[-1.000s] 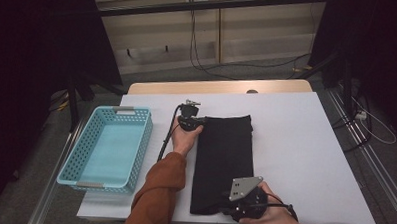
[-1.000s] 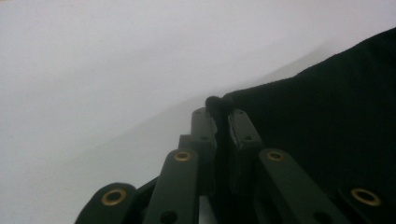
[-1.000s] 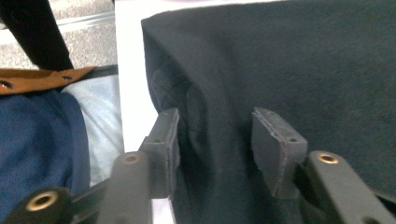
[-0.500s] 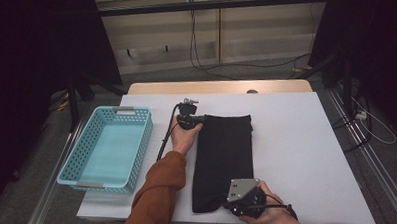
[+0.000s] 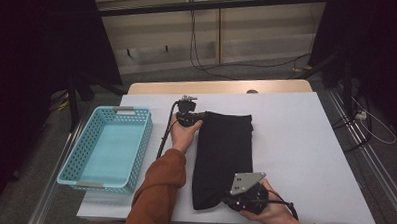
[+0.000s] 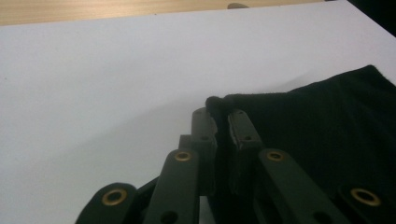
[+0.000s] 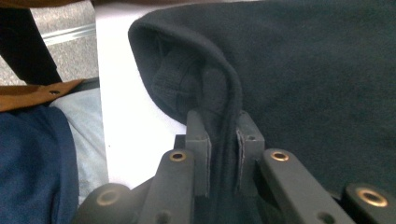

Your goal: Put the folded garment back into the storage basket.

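White tabletop (image 5: 295, 135): both claws, left (image 5: 202, 115) and right (image 5: 224, 197), just closing, clamp black cloth (image 5: 225, 153) corners beside basket (image 5: 107, 149); next likely lift to fold.

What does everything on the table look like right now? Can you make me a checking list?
Surface: white rectangular table top, bare apart from the items below.
Job's things: black folded cloth garment, lying flat and lengthwise mid-table.
Clutter: light blue perforated plastic basket at the table's left edge, with nothing inside.
Grippers: left gripper shut on the garment's far corner; right gripper has just been closing and now pinches the garment's near edge, fabric between its pads.
Cables: black cable trails from the left gripper; more black cables lie on the floor behind the table.
Surroundings: pale panelled wall behind, dark curtains at both sides.
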Motion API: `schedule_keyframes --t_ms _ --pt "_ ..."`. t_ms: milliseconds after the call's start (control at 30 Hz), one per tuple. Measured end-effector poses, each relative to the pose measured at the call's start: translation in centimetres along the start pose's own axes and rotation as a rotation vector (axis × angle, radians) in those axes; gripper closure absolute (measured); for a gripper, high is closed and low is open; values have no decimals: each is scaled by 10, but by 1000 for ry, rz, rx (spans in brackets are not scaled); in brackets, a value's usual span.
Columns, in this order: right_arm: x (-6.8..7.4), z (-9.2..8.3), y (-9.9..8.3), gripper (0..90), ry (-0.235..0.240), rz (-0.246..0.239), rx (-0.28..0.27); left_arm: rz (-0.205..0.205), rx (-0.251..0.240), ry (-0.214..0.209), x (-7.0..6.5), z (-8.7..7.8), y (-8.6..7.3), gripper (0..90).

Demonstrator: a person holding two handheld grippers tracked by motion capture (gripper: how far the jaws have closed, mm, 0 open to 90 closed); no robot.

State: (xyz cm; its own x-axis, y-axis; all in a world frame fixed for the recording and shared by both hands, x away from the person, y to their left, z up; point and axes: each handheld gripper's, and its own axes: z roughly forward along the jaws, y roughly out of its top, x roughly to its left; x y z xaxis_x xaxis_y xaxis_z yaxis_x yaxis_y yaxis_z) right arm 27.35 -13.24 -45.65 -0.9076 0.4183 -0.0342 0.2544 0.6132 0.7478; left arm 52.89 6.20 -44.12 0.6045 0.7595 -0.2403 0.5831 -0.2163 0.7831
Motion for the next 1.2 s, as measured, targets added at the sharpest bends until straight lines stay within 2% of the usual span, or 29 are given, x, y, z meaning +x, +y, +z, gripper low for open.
schedule_keyframes --t_ms 267,533,767,900,1200 --pt "-4 -10 3 800 9 23 -67 7 -11 6 -4 -5 6 829" --pt "-5 -19 4 801 5 33 -106 17 -9 11 -6 -10 12 830" --pt "-6 -24 7 801 9 50 -141 4 -11 23 -7 -15 16 830" --pt "-5 -27 8 801 6 56 -154 12 -15 22 -8 -19 19 830" --pt "-4 -35 14 801 14 45 -188 25 -25 22 -13 -27 28 830"
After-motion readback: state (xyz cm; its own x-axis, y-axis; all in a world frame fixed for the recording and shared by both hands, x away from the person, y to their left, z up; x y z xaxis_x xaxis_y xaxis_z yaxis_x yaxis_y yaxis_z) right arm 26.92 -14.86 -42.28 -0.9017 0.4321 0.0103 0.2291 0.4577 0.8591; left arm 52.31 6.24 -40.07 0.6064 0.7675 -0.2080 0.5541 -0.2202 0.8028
